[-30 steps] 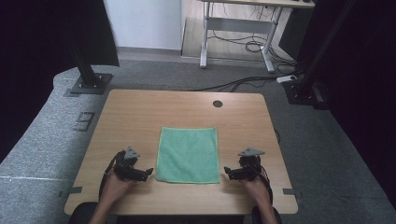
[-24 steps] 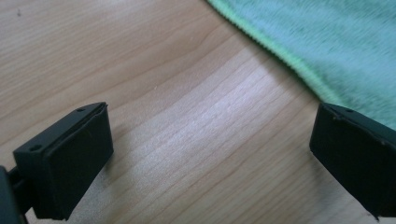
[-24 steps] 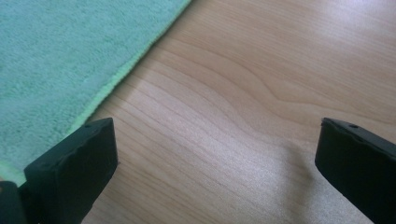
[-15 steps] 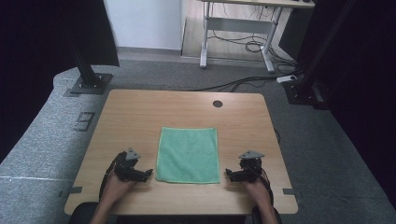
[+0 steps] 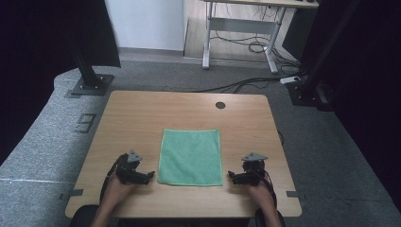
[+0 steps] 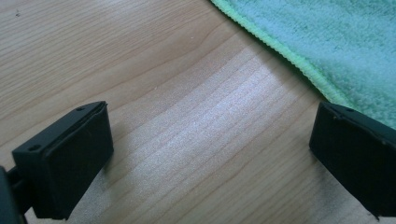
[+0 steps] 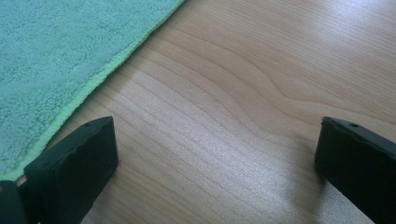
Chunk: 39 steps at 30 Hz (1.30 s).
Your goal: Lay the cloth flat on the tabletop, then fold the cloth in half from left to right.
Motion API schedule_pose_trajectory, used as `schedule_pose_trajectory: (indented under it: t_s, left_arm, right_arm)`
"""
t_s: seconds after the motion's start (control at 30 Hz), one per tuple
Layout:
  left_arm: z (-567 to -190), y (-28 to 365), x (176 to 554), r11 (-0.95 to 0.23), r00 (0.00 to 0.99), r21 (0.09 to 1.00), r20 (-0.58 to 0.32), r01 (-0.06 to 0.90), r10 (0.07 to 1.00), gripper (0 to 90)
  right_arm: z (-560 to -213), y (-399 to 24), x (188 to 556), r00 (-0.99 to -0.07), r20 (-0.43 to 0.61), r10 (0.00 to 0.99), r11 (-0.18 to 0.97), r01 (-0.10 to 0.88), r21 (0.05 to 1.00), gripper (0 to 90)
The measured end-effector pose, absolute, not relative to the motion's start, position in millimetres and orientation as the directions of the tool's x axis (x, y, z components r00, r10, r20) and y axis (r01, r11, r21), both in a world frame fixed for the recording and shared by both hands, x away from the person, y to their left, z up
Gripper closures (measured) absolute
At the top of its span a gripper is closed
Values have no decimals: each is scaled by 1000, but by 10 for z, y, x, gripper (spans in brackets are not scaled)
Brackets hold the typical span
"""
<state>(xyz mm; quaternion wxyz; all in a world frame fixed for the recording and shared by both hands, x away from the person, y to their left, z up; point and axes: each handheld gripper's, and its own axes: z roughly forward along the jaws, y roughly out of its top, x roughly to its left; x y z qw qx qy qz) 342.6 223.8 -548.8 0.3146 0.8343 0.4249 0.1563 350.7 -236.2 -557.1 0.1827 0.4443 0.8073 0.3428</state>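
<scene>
A green cloth (image 5: 191, 156) lies flat and square on the wooden table (image 5: 142, 118), toward the near edge. My left gripper (image 5: 149, 176) rests low just left of the cloth's near-left corner, pointing at it, open with bare wood between its jaws. In the left gripper view the cloth's edge (image 6: 336, 46) runs past the right jaw. My right gripper (image 5: 231, 176) sits just right of the near-right corner, open too. The right gripper view has the cloth (image 7: 60, 51) by its left jaw, with wood between the jaws.
A round cable hole (image 5: 220, 105) sits near the table's far edge. Around the table is grey carpet with a black stand base (image 5: 89, 85) at far left, another (image 5: 307, 94) at far right, and cables under a desk behind.
Both grippers have crept slightly toward the cloth's near corners; the cloth has not moved.
</scene>
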Motion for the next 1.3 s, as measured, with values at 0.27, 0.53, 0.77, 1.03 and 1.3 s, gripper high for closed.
schedule_pose_trajectory:
  t_s: [0.27,0.53,0.77,1.03,1.3]
  left_arm:
    - [-5488,2236,3432,-441,591,659,-8,609,806,0]
    - [-5488,2233,3436,-442,592,659,-7,609,806,0]
    - [-5488,2233,3437,-442,593,659,-8,609,805,0]
    - [-5488,2226,3448,-438,588,659,-8,612,809,0]
    - [-5425,2190,3600,-413,569,661,-26,626,822,8]
  right_arm:
    - [-5571,-2362,3507,-538,11,843,369,593,716,0]
    - [-5546,-2360,3506,-526,27,850,353,606,713,26]
    - [-5459,-2231,3459,-537,44,843,342,597,726,30]
    - [-5423,-1959,3376,-602,35,798,401,573,715,28]
    - [-5442,-1879,3352,-607,-3,795,444,578,685,28]
